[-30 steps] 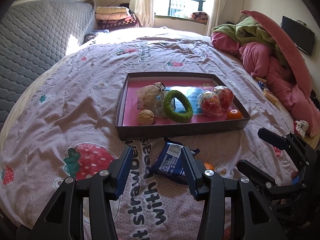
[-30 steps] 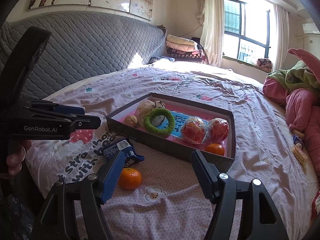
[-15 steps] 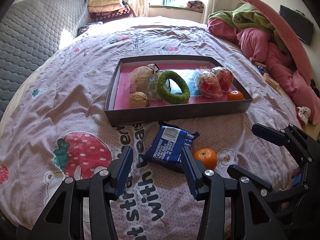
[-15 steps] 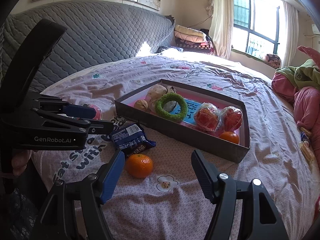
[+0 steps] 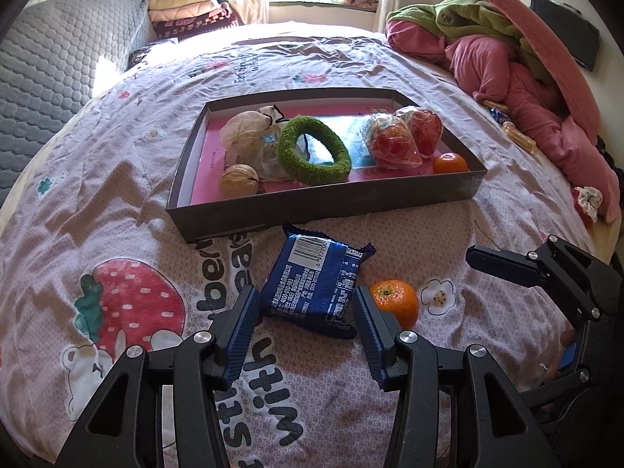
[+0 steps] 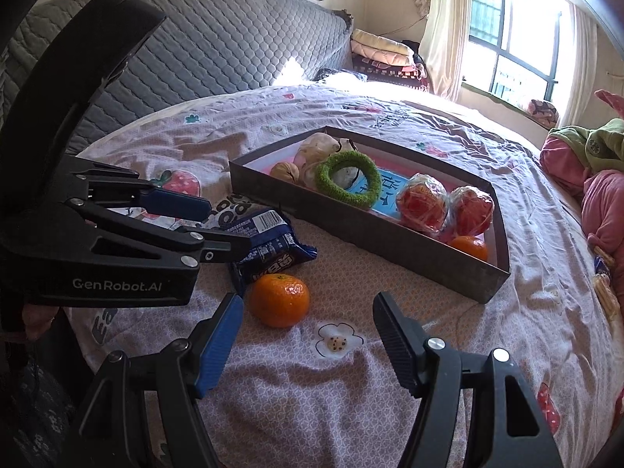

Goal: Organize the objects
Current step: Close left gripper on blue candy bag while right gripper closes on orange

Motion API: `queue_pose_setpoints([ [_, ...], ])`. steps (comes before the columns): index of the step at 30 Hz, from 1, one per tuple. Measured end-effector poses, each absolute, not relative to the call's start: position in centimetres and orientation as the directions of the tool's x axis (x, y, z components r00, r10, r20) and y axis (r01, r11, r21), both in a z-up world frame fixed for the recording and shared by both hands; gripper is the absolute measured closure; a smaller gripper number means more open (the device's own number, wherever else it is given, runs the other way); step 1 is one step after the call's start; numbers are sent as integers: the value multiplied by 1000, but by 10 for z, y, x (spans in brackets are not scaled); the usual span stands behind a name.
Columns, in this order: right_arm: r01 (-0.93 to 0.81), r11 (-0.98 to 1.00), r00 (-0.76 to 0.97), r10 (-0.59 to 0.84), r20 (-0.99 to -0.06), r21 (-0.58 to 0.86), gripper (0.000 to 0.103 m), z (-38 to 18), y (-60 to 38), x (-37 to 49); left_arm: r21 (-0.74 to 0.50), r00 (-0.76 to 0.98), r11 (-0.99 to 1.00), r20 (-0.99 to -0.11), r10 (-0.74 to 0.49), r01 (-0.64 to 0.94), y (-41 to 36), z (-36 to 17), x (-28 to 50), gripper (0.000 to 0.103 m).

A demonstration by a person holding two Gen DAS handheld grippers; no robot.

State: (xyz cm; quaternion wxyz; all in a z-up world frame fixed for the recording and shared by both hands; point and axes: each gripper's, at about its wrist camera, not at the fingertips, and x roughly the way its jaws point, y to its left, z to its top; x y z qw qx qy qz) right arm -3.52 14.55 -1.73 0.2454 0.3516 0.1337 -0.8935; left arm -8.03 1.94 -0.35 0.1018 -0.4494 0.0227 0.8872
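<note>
A blue snack packet lies on the strawberry-print bedsheet just in front of a dark shallow box. My left gripper is open, its blue pads on either side of the packet's near end without pressing it. An orange rests right of the packet. My right gripper is open just short of it, with the orange close to its left finger. The box holds a green ring, a walnut, a white bag, two red wrapped fruits and a second small orange.
A heap of pink and green bedding fills the bed's right side. A grey quilted headboard stands at the left, with folded blankets by the window. The bed's near edge lies just under both grippers.
Both grippers have come down and forward, so the packet and the orange look nearer and larger. The jaws' width is the same and nothing on the bed has moved.
</note>
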Motion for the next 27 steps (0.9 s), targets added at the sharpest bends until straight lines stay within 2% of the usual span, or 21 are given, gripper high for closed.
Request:
queue_pose_setpoints([
  [13,535,-841,-619,-322,-716,-85,34,-34,139,-43,-50,-564,-974,-808,170,-222,26,-16,-93,52],
  [23,552,-830,-616,-339,-711,-82,34,-40,133,-51,-60,-559,-973,-810,179,-224,23,-23,-103,45],
  [27,566,-821,-607,-350,-713,-78,39,-42,129,-53,-88,-550,-971,-811,200,-223,20,-27,-108,43],
])
